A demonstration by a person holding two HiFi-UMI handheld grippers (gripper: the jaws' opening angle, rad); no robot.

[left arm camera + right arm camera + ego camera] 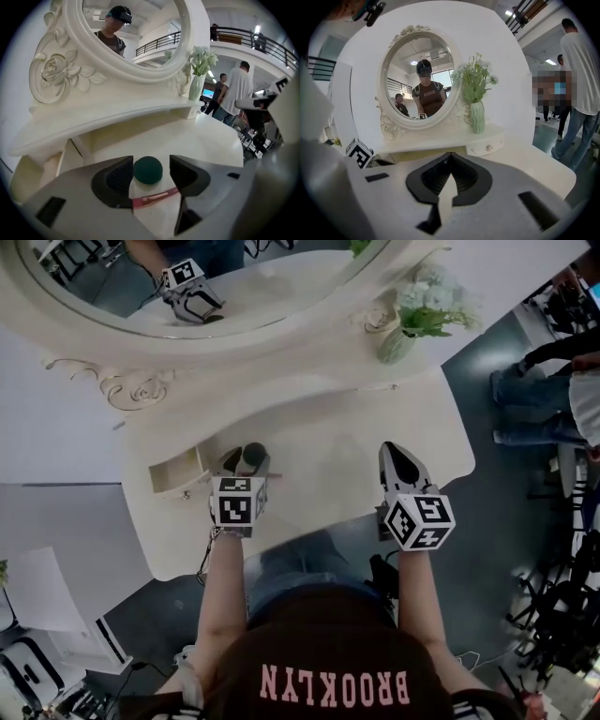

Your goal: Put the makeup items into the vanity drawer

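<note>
A dark green round makeup sponge (pixel 148 169) rests on the white vanity top (pixel 328 437), between the jaws of my left gripper (pixel 151 161). The jaws stand open, with a small gap on the sponge's right side. Under the jaws a thin pink stick (pixel 154 197) lies across the top. In the head view the left gripper (pixel 246 460) sits beside the open drawer (pixel 173 474), which juts out at the vanity's left end. My right gripper (pixel 394 451) hovers over the right part of the top. In its own view the right gripper (pixel 450 157) is shut with nothing in it.
An oval mirror (pixel 187 287) with a carved frame backs the vanity. A pale green vase of flowers (pixel 398 338) stands on the raised shelf at the right. A small closed drawer with a knob (pixel 489 148) sits under the vase. People (pixel 539 399) stand off to the right.
</note>
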